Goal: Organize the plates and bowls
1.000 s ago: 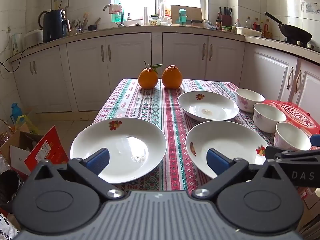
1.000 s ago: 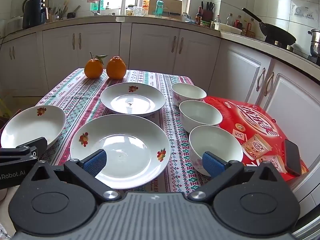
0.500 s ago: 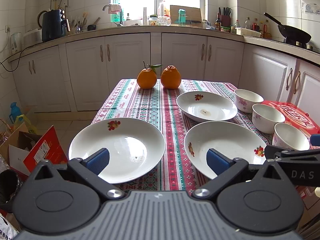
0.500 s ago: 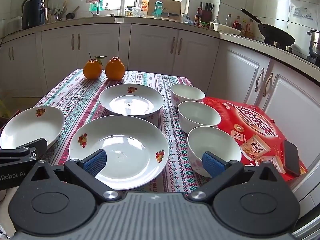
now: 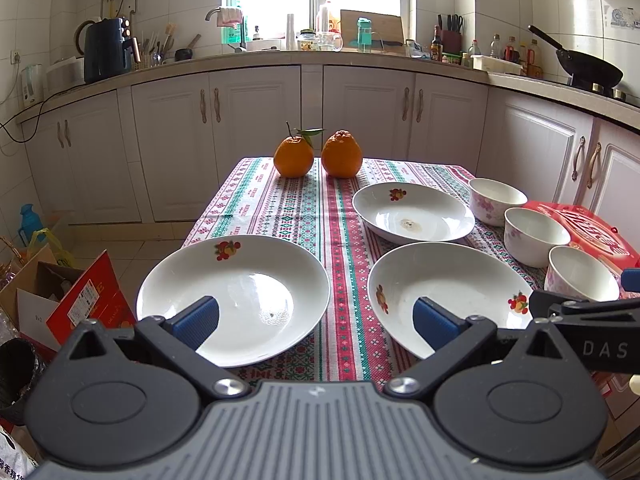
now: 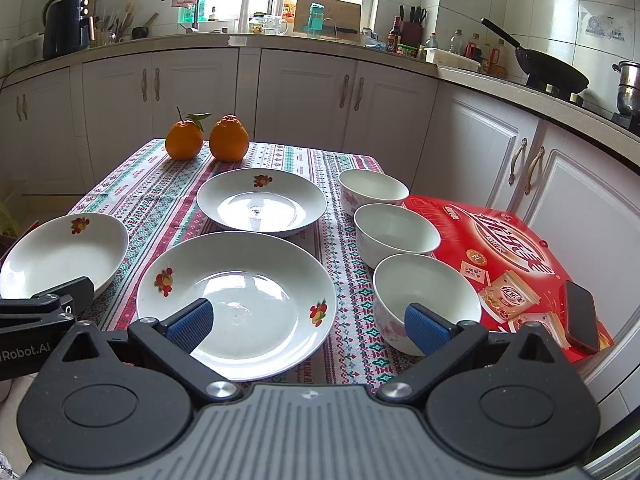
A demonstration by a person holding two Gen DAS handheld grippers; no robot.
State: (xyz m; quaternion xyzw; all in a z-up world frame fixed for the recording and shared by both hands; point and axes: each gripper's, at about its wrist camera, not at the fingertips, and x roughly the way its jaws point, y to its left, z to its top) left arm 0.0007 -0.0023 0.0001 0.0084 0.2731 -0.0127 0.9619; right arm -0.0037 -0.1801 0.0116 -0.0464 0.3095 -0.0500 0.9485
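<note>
Three white plates with fruit prints lie on the patterned tablecloth: a near-left plate point(image 5: 236, 296) point(image 6: 60, 252), a near-middle plate point(image 5: 448, 292) point(image 6: 240, 300) and a far plate point(image 5: 412, 216) point(image 6: 262, 202). Three white bowls stand in a row at the right: far point(image 5: 496, 200) point(image 6: 372, 190), middle point(image 5: 534, 236) point(image 6: 396, 232) and near point(image 5: 580, 276) point(image 6: 424, 300). My left gripper point(image 5: 316, 322) is open and empty, hovering at the near table edge between the two near plates. My right gripper point(image 6: 308, 326) is open and empty, between the middle plate and the near bowl.
Two oranges point(image 5: 316, 154) point(image 6: 206, 138) sit at the table's far end. A red box point(image 6: 516, 264) with a phone point(image 6: 580, 320) on it lies at the right. Cardboard boxes point(image 5: 72, 304) stand on the floor at the left. Kitchen cabinets point(image 5: 256, 128) ring the room.
Both views have shifted very slightly; the grippers stay open and no dish has moved.
</note>
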